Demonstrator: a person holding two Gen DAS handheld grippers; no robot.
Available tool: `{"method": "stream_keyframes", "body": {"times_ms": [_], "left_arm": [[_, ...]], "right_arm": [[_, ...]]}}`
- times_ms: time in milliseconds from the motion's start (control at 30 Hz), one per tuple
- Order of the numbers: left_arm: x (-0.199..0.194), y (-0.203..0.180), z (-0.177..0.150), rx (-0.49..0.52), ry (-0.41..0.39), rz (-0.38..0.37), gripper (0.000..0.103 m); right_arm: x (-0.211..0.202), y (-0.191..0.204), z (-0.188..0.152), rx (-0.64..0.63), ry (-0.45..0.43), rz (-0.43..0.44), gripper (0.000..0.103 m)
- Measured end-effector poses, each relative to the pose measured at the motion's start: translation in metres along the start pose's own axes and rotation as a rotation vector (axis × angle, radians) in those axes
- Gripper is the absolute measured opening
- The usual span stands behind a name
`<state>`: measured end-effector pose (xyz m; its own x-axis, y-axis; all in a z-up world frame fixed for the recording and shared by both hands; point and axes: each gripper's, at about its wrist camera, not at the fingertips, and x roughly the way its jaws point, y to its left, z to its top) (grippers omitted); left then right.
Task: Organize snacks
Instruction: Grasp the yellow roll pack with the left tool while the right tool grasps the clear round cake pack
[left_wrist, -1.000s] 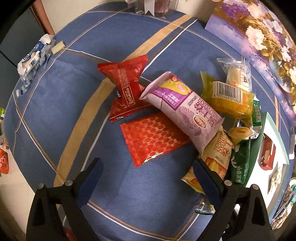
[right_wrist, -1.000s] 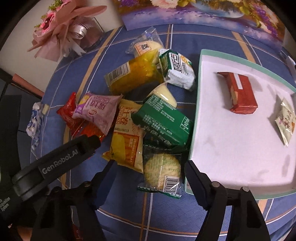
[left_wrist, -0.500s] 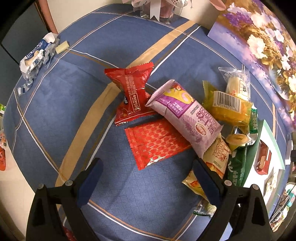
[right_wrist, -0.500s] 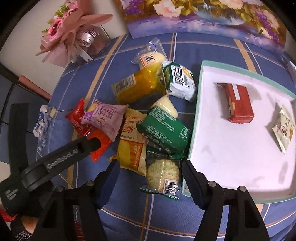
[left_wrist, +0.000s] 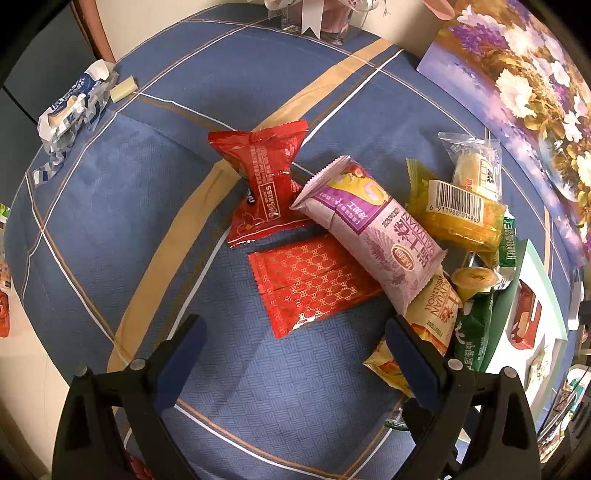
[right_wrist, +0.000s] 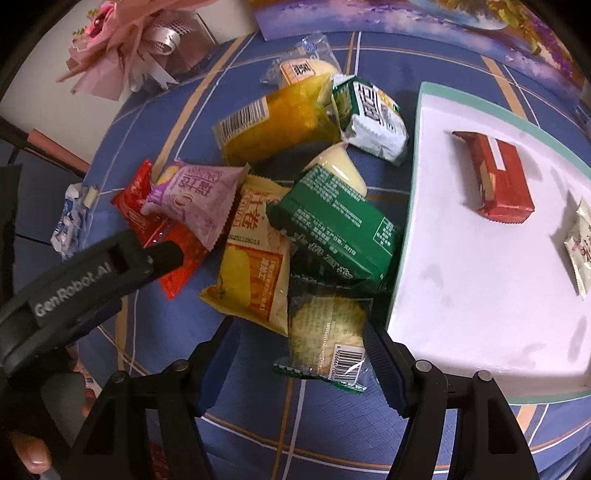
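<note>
Two packets only, a red foil bar (right_wrist: 495, 177) and a pale sachet (right_wrist: 581, 243), on the white green-rimmed tray (right_wrist: 480, 295) at three o'clock; roughly ten heaped on the blue checked surface (left_wrist: 147, 184); both claws, left (left_wrist: 291, 354) and right (right_wrist: 299, 354), released, right straddling the clear-wrapped biscuit pack (right_wrist: 325, 332).

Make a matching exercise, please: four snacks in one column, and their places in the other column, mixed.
Things:
1. red box
2. cracker pack
3. purple packet
4. green packet

Places:
A. between the right gripper jaws
B. on the white tray
C. lying over the red patterned sachet
D. against the tray's left edge

Pairs: 1-B, 2-A, 3-C, 4-D
</note>
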<state>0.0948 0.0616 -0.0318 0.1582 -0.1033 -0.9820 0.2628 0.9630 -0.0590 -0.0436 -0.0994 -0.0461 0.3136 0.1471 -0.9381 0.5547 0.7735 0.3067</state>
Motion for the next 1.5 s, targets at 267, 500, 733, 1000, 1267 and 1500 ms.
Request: {"method": "stream_keyframes", "body": {"times_ms": [267, 500, 733, 1000, 1267, 1500], "left_arm": [[-0.002, -0.001, 0.0, -0.002, 0.001, 0.002, 0.097], [0.0, -0.004, -0.001, 0.002, 0.011, -0.023, 0.097], [0.0, -0.021, -0.001, 0.064, 0.017, -0.09, 0.097], [0.006, -0.062, -0.005, 0.2, 0.031, -0.154, 0.097], [0.022, -0.091, 0.001, 0.255, 0.04, -0.183, 0.095], [0.036, -0.102, 0.003, 0.256, 0.073, -0.213, 0.07]], "right_arm": [[0.008, -0.005, -0.001, 0.007, 0.011, -0.075, 0.07], [0.01, -0.002, 0.0, -0.014, 0.008, -0.109, 0.068], [0.019, 0.012, 0.003, -0.027, 0.005, -0.133, 0.054], [0.021, 0.011, 0.004, -0.033, 0.011, -0.126, 0.053], [0.02, 0.003, 0.008, -0.021, 0.015, -0.096, 0.053], [0.022, 0.0, 0.012, -0.019, 0.017, -0.09, 0.053]]}}
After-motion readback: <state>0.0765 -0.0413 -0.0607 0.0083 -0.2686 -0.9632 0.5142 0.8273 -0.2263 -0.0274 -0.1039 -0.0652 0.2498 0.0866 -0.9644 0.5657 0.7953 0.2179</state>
